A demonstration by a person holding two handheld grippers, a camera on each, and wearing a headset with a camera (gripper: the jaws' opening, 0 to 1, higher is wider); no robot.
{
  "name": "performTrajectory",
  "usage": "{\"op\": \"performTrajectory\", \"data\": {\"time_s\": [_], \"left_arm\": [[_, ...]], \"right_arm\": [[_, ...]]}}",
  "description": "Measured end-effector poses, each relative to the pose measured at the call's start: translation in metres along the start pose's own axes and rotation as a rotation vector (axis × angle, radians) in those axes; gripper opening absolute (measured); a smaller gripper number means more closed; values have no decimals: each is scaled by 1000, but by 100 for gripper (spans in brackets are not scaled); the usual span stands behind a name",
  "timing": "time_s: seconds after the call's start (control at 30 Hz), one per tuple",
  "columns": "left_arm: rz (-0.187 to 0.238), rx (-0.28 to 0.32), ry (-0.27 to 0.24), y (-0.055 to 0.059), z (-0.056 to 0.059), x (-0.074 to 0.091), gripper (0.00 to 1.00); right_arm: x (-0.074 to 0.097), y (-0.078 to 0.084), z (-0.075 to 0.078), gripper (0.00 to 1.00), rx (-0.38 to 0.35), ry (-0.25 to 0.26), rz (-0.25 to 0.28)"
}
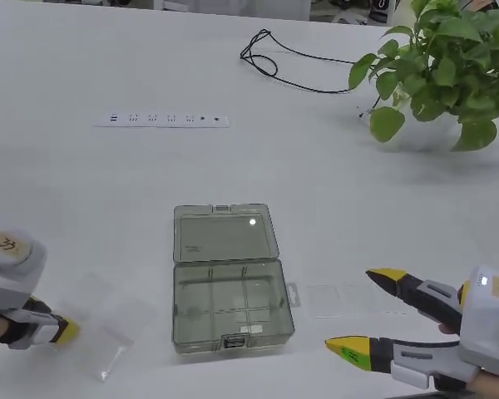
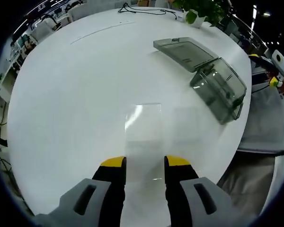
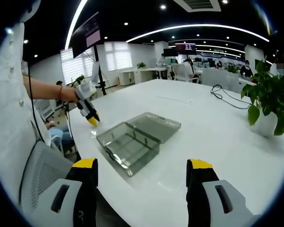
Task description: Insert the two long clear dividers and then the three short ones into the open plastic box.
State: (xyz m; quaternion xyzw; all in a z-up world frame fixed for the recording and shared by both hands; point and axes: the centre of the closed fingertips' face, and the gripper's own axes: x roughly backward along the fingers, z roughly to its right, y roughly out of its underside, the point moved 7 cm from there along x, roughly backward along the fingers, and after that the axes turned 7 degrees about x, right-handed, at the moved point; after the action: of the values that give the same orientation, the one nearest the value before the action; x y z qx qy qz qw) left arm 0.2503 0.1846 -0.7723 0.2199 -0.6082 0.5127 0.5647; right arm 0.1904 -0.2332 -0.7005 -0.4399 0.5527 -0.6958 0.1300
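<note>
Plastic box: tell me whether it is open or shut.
Open. The plastic box has its lid swung back flat on the table, and the base's interior faces up.

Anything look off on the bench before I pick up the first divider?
Nothing stands out. The box sits open with its lid laid flat behind it. The left dividers and the right dividers lie flat on the table, faint but seemingly intact.

box (image 1: pixel 224 237): smoky clear plastic, glossy | table (image 1: pixel 108 183): smooth matt white
</note>
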Motion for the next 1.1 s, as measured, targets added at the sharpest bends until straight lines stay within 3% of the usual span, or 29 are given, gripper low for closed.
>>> {"op": "performTrajectory", "data": {"time_s": [0.37, 0.6, 0.9, 1.1], "left_arm": [[145, 93, 68, -15, 10, 21, 30], [264, 145, 140, -33, 27, 36, 30], [397, 166, 231, -56, 52, 51, 30], [467, 193, 305, -66, 71, 56, 30]], "right_arm": [[-1, -11, -1, 76, 9, -1, 15], [-1, -25, -2, 76, 14, -6, 40], [-2, -50, -2, 73, 19, -11, 75], [-3, -65, -3, 71, 18, -13, 103]]}}
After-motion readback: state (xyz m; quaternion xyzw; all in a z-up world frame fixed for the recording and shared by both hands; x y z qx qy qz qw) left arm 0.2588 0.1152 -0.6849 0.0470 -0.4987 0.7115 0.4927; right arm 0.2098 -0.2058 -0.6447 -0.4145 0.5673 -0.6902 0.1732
